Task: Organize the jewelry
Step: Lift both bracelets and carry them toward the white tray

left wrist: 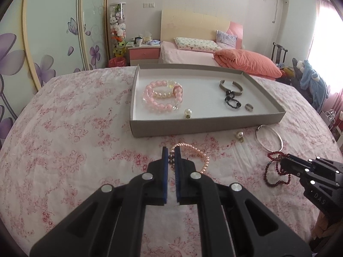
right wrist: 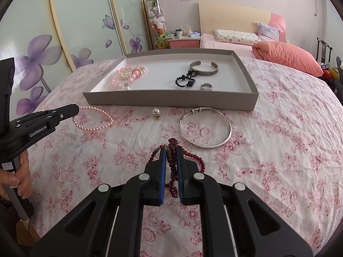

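My left gripper [left wrist: 171, 151] is shut on a pink pearl bracelet [left wrist: 206, 160], whose loop trails right over the floral bedspread. In the right wrist view that left gripper [right wrist: 75, 108] pinches the bracelet [right wrist: 92, 129] at its left end. Between the pads of my shut right gripper [right wrist: 171, 152] is a bunch of dark red bead bracelet [right wrist: 172, 167]. The left wrist view shows the right gripper [left wrist: 283, 160] on the red beads [left wrist: 272, 155]. Beyond both stands a grey cardboard tray [right wrist: 171, 100] holding pink bead bracelets [left wrist: 163, 96], a metal cuff [left wrist: 231, 86], a black bead bracelet [left wrist: 231, 101], a ring [left wrist: 249, 107] and a pearl earring [left wrist: 187, 113].
A silver bangle [right wrist: 205, 147] and a second pearl earring [right wrist: 156, 113] lie on the bedspread in front of the tray. A person's hand [right wrist: 19, 177] grips the left gripper's handle. Behind are another bed with an orange duvet [right wrist: 287, 57] and a flowered wardrobe [right wrist: 42, 53].
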`<act>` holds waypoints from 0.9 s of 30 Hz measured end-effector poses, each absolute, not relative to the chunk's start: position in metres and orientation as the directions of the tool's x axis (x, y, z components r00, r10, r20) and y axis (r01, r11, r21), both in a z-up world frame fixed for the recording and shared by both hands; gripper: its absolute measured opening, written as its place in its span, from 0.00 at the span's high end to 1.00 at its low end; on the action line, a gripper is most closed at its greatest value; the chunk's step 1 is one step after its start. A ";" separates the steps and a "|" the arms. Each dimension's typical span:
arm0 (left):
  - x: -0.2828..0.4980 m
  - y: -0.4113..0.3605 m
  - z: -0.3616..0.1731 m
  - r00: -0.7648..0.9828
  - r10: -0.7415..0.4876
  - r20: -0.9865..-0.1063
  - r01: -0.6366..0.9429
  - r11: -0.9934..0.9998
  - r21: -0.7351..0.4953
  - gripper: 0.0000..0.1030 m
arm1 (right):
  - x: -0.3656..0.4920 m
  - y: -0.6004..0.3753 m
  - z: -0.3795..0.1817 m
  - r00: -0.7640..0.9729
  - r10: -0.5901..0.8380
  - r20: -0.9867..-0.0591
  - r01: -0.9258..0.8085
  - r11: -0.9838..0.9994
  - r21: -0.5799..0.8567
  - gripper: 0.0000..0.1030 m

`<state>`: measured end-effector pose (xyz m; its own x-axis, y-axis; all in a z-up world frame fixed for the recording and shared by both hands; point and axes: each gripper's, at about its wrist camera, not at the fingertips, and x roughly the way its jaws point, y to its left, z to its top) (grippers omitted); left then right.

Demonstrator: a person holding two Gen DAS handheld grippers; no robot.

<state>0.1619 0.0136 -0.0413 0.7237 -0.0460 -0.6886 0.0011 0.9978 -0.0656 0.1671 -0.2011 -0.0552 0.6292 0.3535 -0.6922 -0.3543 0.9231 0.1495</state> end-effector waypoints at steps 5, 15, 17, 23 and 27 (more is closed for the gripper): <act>0.158 0.015 -0.032 0.742 -0.066 -0.667 0.005 0.996 -0.093 0.94 | 0.165 -0.200 -0.049 0.645 0.372 -0.668 -0.363 0.918 0.160 0.90; 0.150 0.017 -0.020 0.768 -0.090 -0.634 0.011 0.992 -0.128 0.94 | 0.162 -0.202 -0.036 0.677 0.407 -0.613 -0.378 0.907 0.186 0.91; 0.148 0.018 -0.018 0.773 -0.092 -0.628 0.011 0.991 -0.132 0.94 | 0.161 -0.202 -0.032 0.685 0.413 -0.600 -0.380 0.905 0.190 0.91; 0.144 0.020 -0.010 0.787 -0.096 -0.610 0.009 0.990 -0.144 0.94 | 0.158 -0.203 -0.023 0.710 0.422 -0.564 -0.386 0.903 0.189 0.91; 0.141 0.020 -0.004 0.799 -0.099 -0.593 0.010 0.988 -0.151 0.94 | 0.156 -0.204 -0.016 0.724 0.433 -0.537 -0.394 0.899 0.193 0.92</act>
